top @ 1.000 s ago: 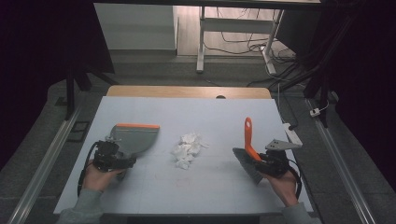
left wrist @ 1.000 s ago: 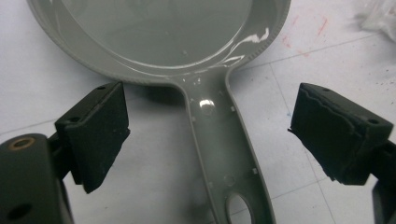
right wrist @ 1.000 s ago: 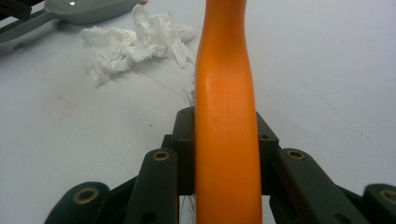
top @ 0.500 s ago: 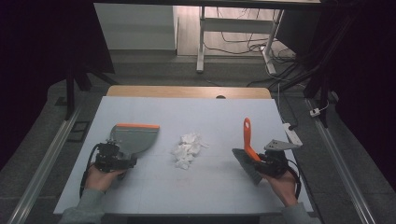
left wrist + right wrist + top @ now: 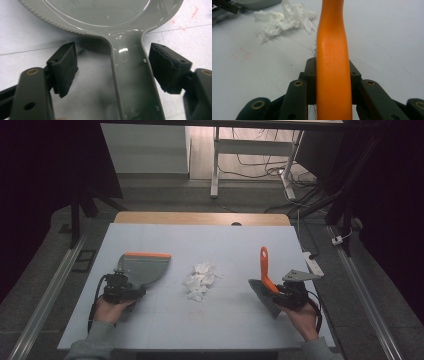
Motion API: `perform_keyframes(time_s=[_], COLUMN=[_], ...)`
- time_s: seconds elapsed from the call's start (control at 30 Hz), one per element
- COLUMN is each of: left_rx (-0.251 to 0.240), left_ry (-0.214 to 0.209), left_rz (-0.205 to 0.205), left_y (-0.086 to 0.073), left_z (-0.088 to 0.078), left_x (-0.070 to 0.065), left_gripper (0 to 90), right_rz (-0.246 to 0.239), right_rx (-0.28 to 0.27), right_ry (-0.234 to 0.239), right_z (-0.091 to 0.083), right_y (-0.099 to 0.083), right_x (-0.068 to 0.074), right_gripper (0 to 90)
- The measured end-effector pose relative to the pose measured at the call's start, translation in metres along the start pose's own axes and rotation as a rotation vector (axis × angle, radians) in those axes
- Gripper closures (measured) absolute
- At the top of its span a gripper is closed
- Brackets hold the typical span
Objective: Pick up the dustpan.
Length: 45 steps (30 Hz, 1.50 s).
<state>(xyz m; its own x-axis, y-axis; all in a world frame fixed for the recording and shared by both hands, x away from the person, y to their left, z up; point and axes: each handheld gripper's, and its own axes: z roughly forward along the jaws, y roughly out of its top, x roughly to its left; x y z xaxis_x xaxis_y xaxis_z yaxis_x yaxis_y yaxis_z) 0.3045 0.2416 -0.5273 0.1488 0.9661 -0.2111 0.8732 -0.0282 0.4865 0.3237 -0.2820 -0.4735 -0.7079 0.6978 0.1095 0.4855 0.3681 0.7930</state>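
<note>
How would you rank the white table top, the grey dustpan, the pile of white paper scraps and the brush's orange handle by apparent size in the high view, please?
1. White table top, by far the largest.
2. Grey dustpan.
3. Pile of white paper scraps.
4. Brush's orange handle, smallest.

The pile and the handle are fairly close; the handle is long but thin.

The dustpan [image 5: 107,15] is cut off at the top edge, and the orange handle's [image 5: 333,62] brush head is hidden.

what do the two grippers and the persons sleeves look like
Both grippers are black. The left gripper has blocky black pads on dark arms with brass-coloured rivets, and a black cable loops beside the hand. The right gripper has the same dark linkage with brass rivets, a grey three-cornered plate on top and a black cable. The sleeves are grey.
</note>
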Motion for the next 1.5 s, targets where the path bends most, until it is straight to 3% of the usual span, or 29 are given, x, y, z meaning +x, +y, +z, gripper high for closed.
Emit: perform_keyframes(time_s=[0.33, 0.87, 1.23, 1.5], left_rx=[-0.018, -0.050, -0.075, -0.108], left_ry=[-0.052, -0.076, -0.065, -0.091], left_rz=[-0.019, -0.031, -0.014, 0.001], left_y=[0.000, 0.000, -0.002, -0.002], left_z=[0.001, 0.000, -0.003, -0.009], left_x=[0.003, 0.008, 0.010, 0.015], left_gripper=[41.9, 60.8, 61.4, 61.5], right_rz=[-0.002, -0.002, -0.001, -0.002], right_rx=[0.009, 0.010, 0.008, 0.006], right_ry=[-0.010, -0.012, -0.014, -0.016], right_z=[0.000, 0.000, 0.000, -0.001], right_y=[0.000, 0.000, 0.000, 0.000], right_x=[-0.001, 0.000, -0.001, -0.001], right_gripper=[70.4, 70.4, 70.4, 70.4])
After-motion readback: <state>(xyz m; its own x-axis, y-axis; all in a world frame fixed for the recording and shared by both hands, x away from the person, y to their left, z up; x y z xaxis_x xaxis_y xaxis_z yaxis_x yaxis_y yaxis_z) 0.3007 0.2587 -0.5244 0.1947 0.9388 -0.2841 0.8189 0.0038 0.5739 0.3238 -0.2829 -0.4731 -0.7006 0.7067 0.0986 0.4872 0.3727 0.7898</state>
